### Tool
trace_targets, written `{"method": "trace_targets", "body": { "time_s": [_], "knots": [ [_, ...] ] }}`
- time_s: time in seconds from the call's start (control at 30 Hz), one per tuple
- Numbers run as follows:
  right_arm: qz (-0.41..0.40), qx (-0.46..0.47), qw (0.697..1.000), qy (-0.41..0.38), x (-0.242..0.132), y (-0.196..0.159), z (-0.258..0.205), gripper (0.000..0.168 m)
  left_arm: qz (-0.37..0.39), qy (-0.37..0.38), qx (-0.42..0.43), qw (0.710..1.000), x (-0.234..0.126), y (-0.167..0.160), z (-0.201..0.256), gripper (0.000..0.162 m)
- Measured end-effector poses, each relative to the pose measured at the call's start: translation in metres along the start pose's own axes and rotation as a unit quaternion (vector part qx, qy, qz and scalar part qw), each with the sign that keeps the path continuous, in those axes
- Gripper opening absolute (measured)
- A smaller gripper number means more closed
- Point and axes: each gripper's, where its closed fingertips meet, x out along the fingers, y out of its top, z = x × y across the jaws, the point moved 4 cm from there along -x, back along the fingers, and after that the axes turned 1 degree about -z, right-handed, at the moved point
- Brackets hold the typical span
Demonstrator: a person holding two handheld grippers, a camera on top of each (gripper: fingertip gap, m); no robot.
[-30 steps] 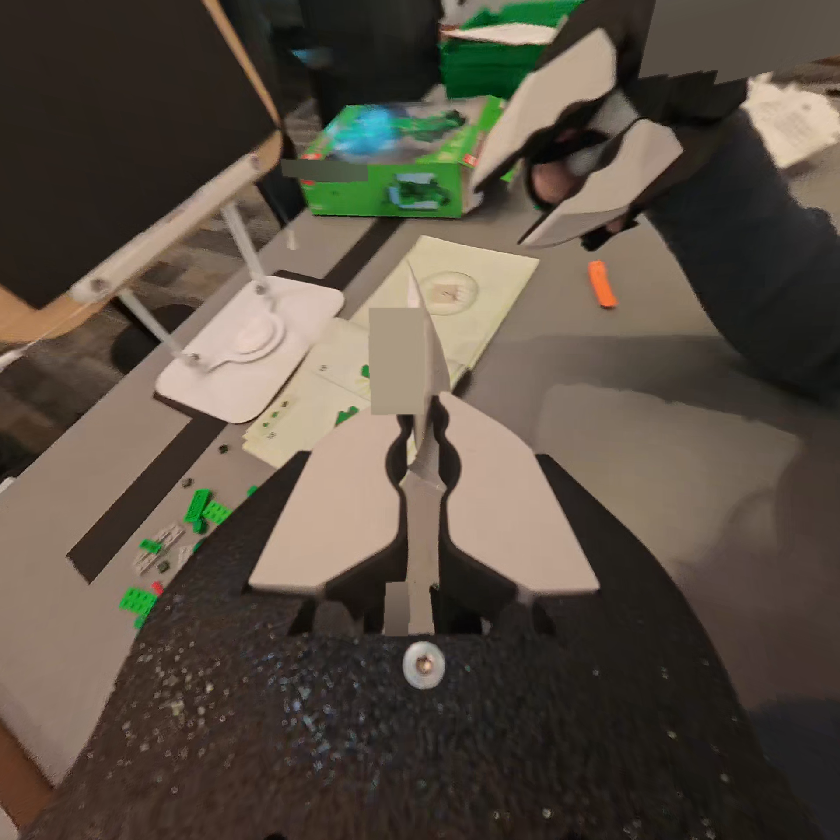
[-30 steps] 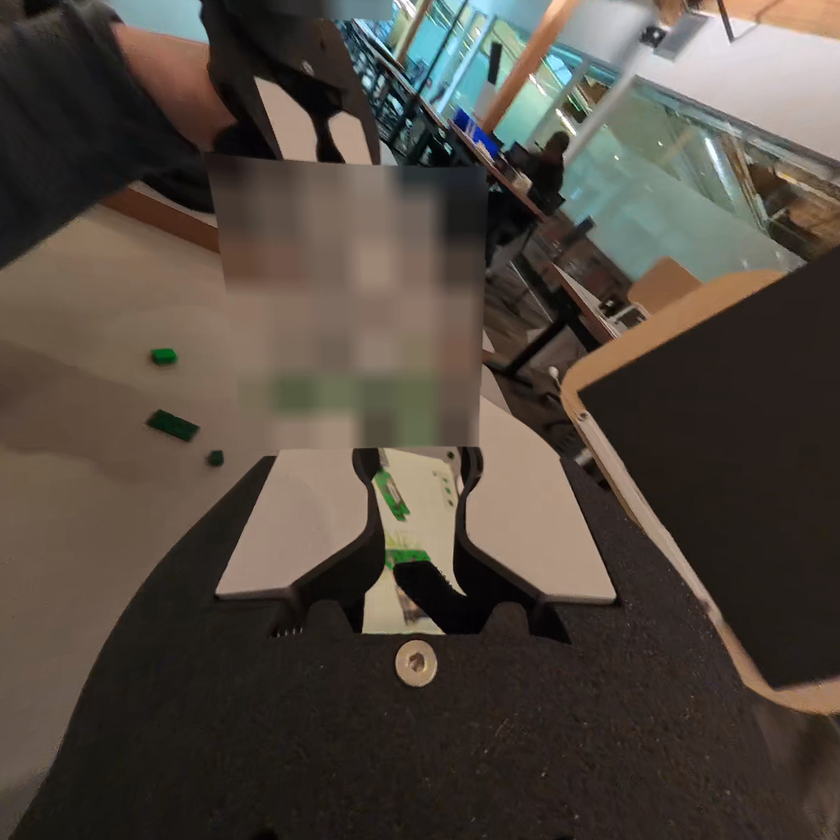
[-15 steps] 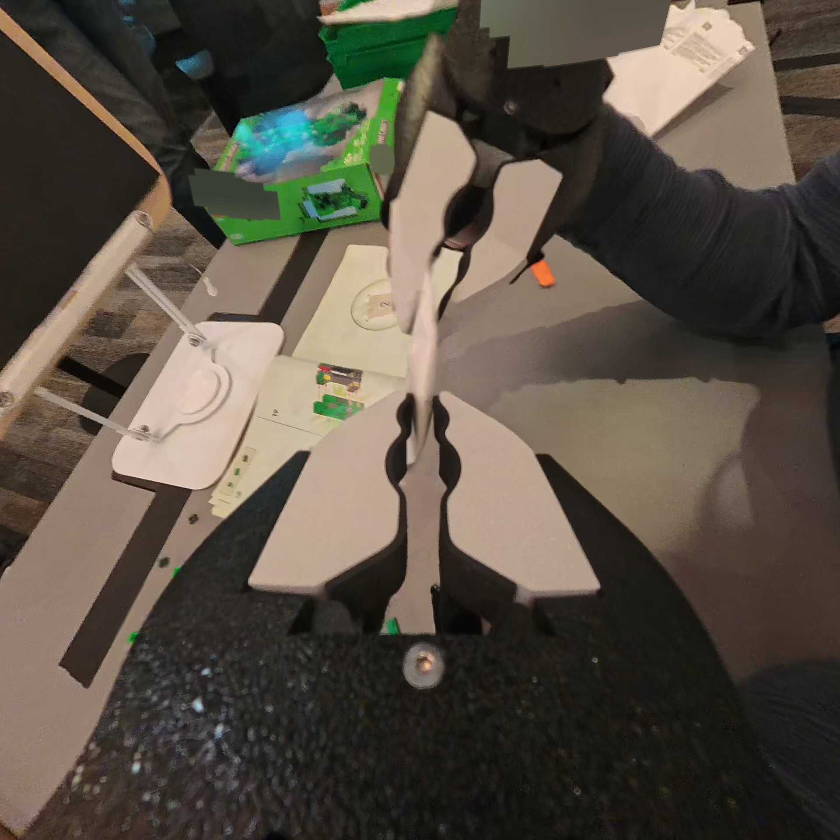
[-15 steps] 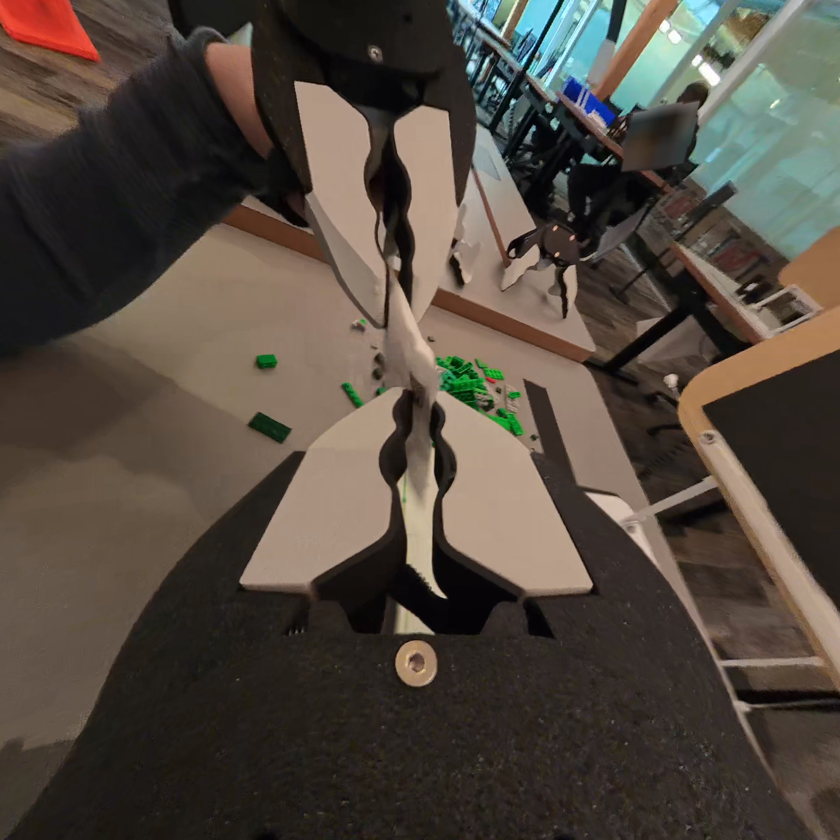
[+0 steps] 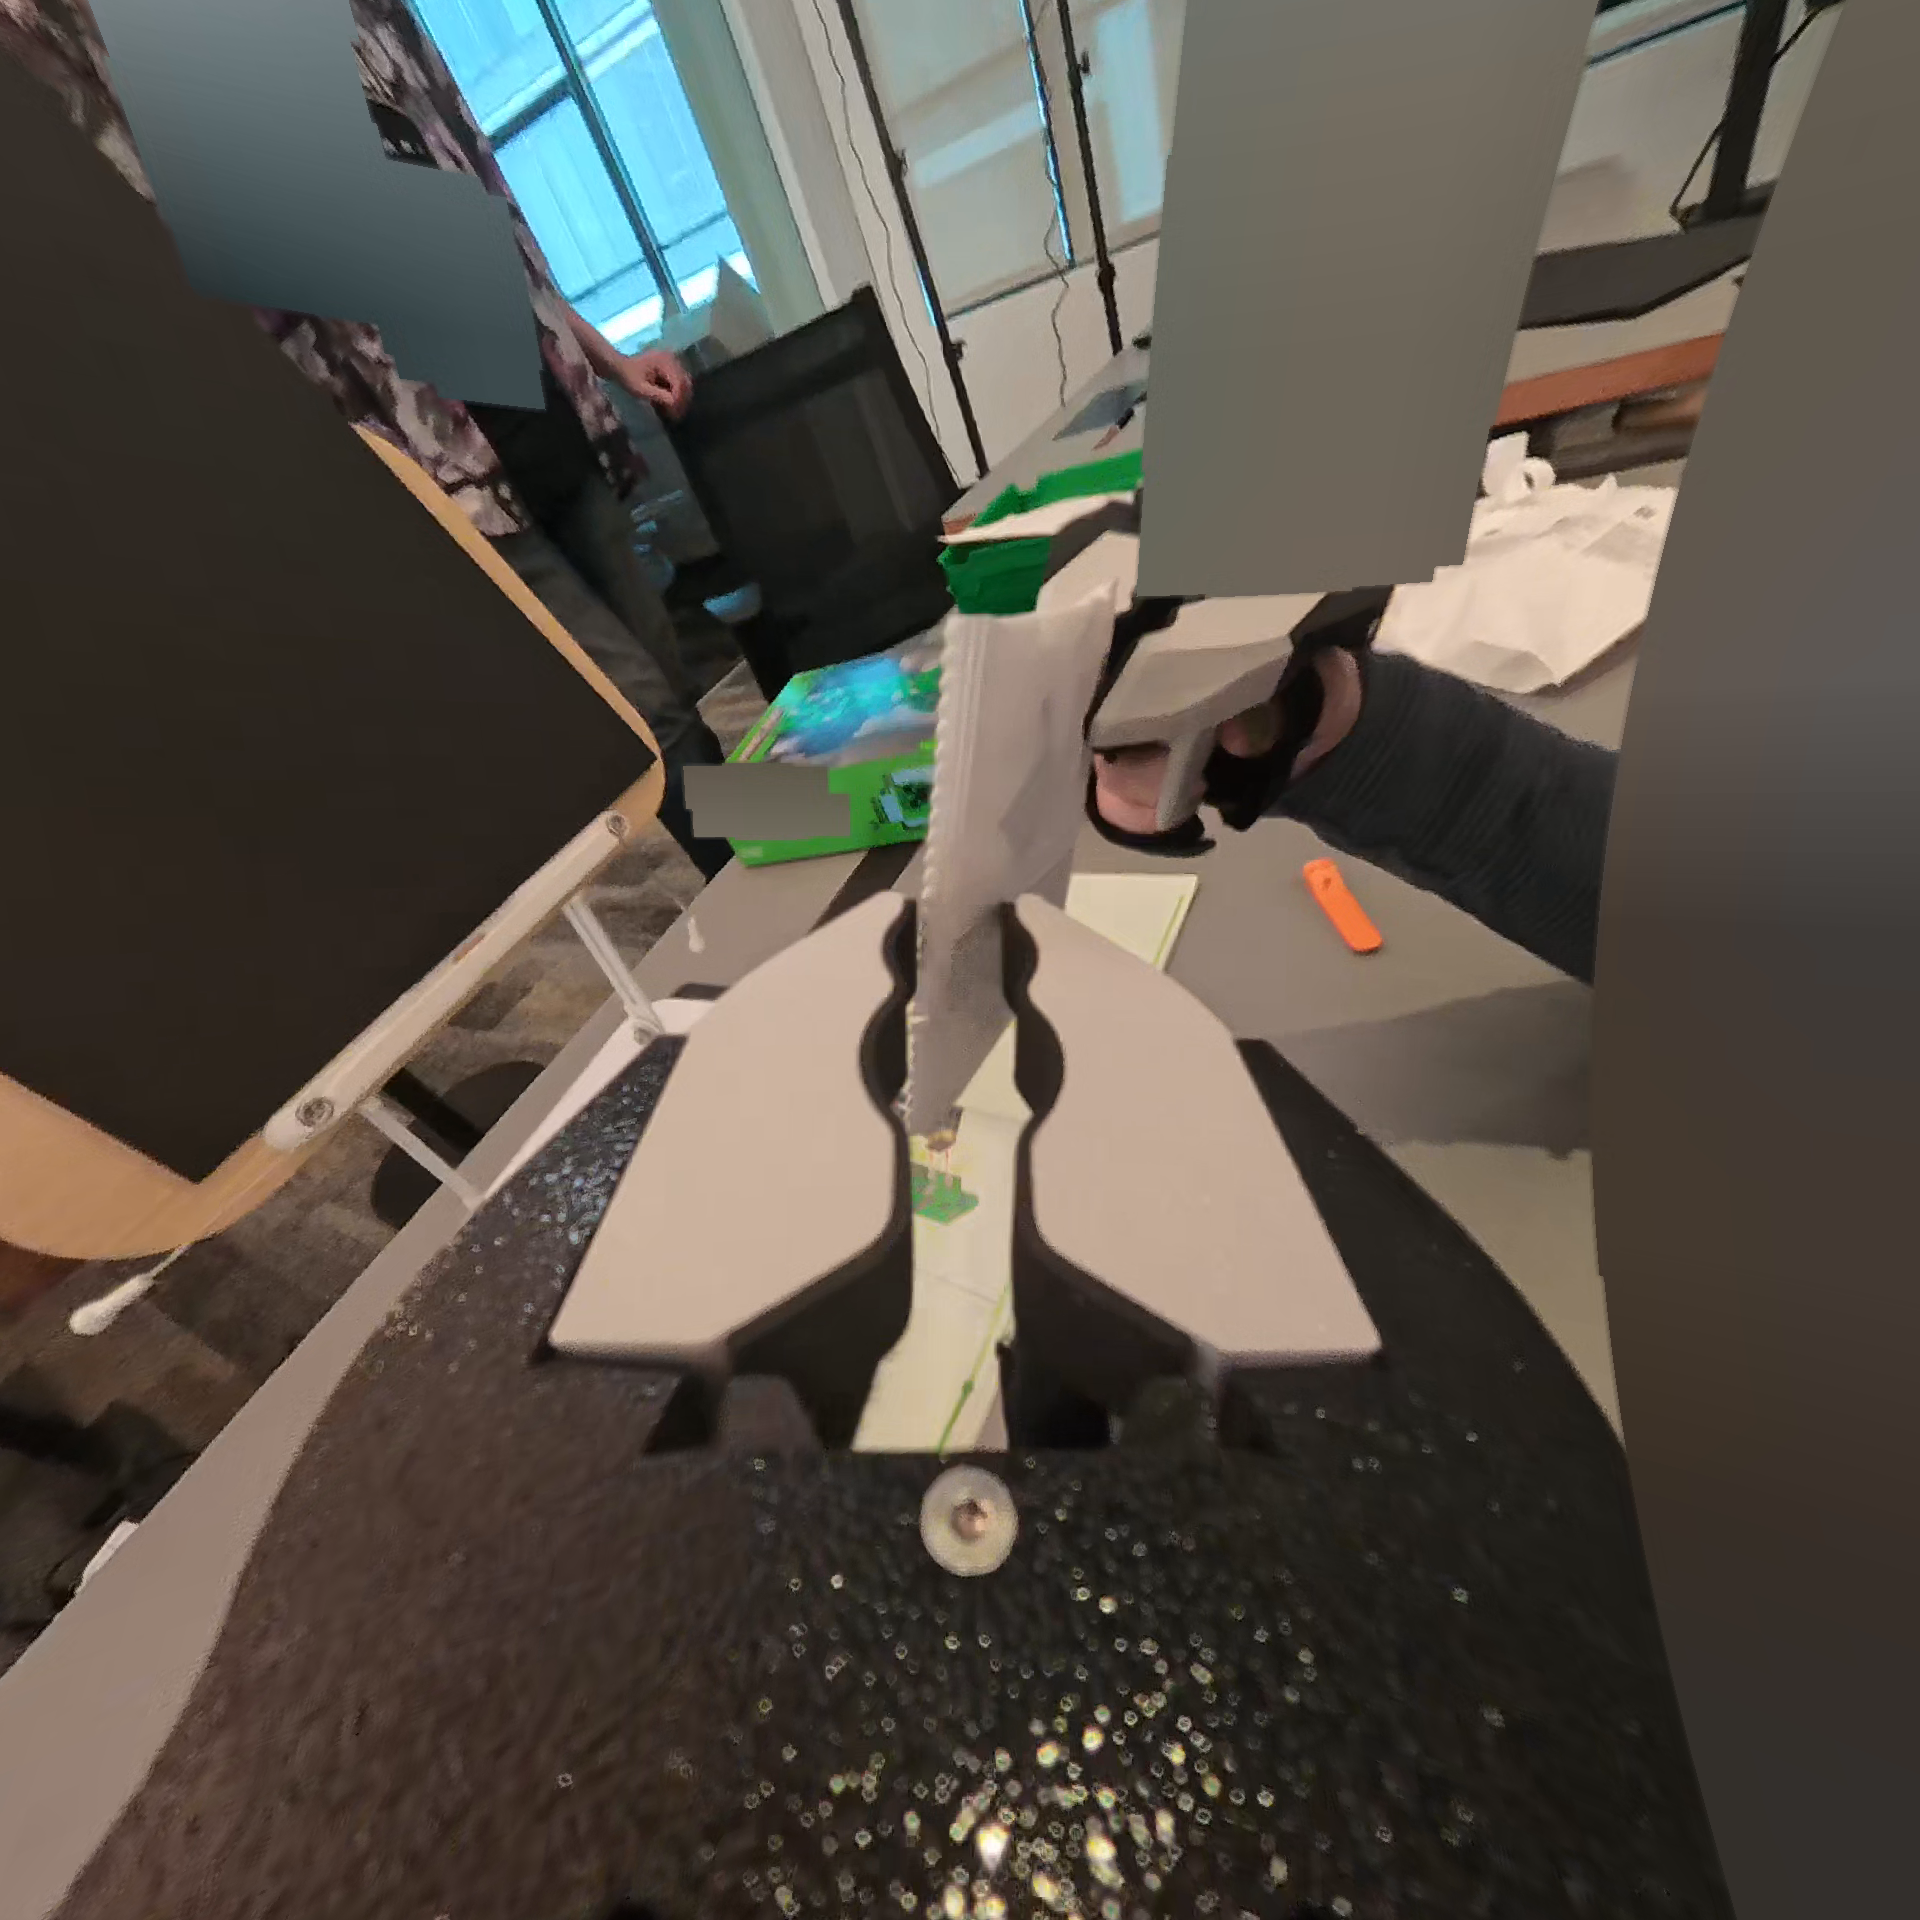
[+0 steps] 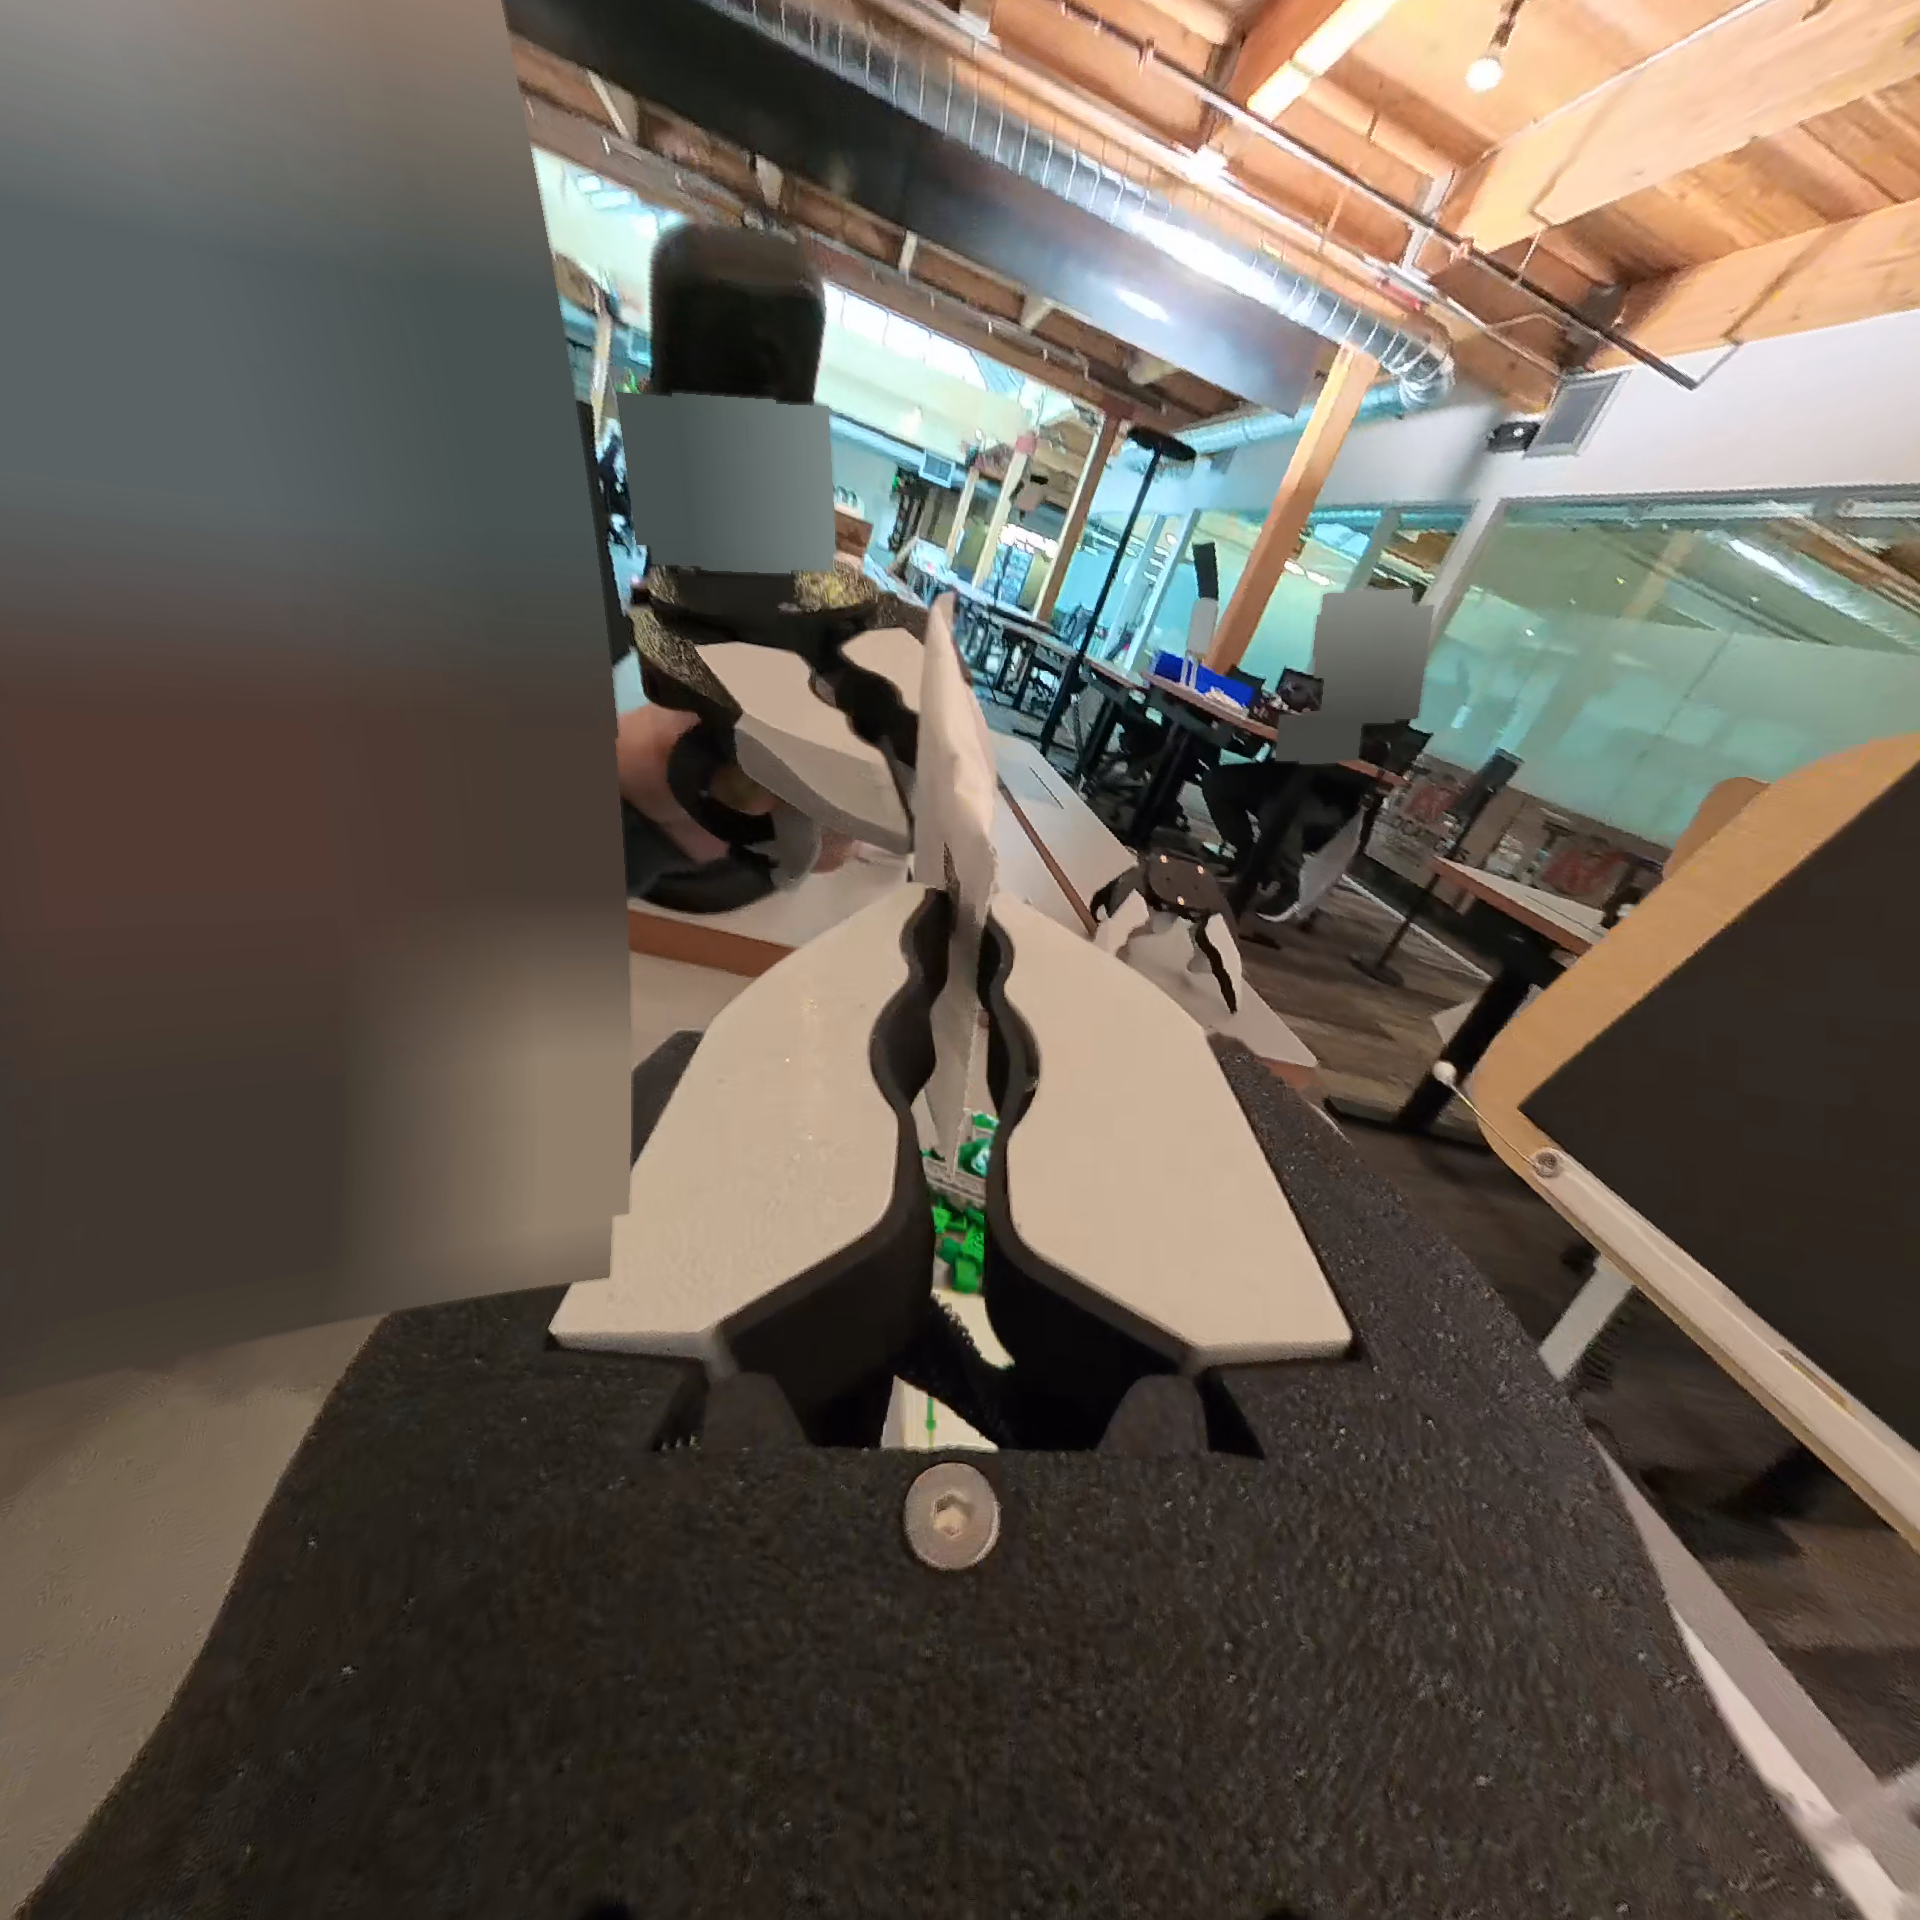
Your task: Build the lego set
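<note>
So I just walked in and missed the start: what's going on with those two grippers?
A person is holding a white paper bag up above the grey table with both grippers. The left gripper is shut on its lower end, and the right gripper is clamped on it too. Loose green bricks lie on the table below, with the green set box farther back. No building has started.

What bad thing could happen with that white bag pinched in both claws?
The white bag is held up by the left claw and right claw, so a hard pull might rip it suddenly. Any pieces inside could then scatter over the grey table or off its edge. A thin pinch might also slip.
</note>
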Motion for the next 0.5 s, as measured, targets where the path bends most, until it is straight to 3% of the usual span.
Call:
{"method": "trace_targets", "body": {
  "time_s": [0.13, 0.2, 0.33, 0.5],
  "knots": [
    [0.02, 0.0, 1.0, -0.019, -0.005, 0.002, 0.004, 0.005, 0.009, 0.007, 0.012, 1.0, 0.003, 0.006, 0.001, 0.0],
    [0.018, -0.019, 0.998, -0.061, -0.009, 0.003, 0.01, 0.019, -0.012, 0.02, 0.035, 0.999, 0.006, 0.005, 0.003, 0.0],
    [-0.052, -0.073, 0.991, -0.104, -0.016, 0.003, 0.012, 0.031, -0.104, 0.064, 0.088, 0.989, 0.012, -0.008, 0.001, 0.0],
    [-0.138, -0.13, 0.98, -0.063, -0.006, -0.003, -0.008, 0.025, -0.212, -0.008, 0.129, 0.969, 0.023, -0.032, 0.021, 0.0]
  ]
}}
